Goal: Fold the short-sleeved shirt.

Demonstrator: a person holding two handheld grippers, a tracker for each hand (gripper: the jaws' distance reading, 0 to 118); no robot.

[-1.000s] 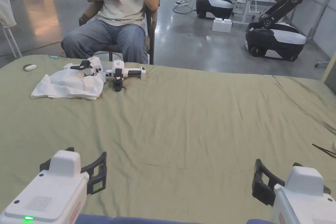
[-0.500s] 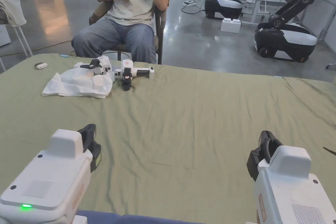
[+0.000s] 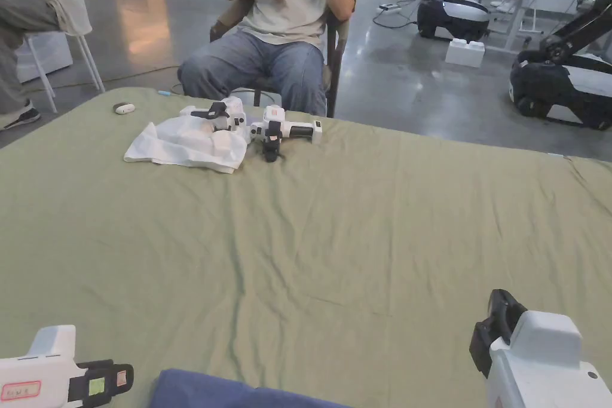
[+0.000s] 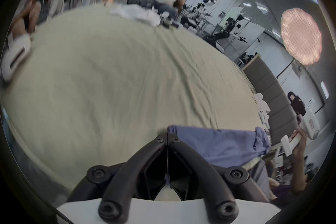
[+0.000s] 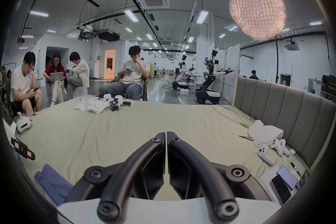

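A blue shirt [image 3: 239, 394] lies bunched at the near edge of the green-covered bed [image 3: 358, 236]. In the right gripper view the shirt [image 5: 52, 184] is a rumpled heap at lower left. My left gripper [image 3: 122, 376] lies low at the bottom left, pointing right, its tip just short of the shirt's corner. In the left gripper view its jaws [image 4: 167, 134] are shut, and the shirt [image 4: 218, 144] starts right behind the tips. My right gripper [image 3: 496, 325] hovers at the bottom right, right of the shirt. Its jaws [image 5: 166, 132] are shut with nothing between them.
A white cloth [image 3: 179, 146] and two spare grippers [image 3: 287, 131] lie at the bed's far left. A person [image 3: 281, 39] sits just behind them. A grey headboard [image 5: 291, 109] borders the right side, with white controllers [image 5: 265, 154] and phones [image 5: 283, 184] beside it.
Both grippers stood open a second ago and were shut by half a second ago. The left gripper has since dropped to the bottom left and turned sideways toward the blue shirt. The head camera has moved.
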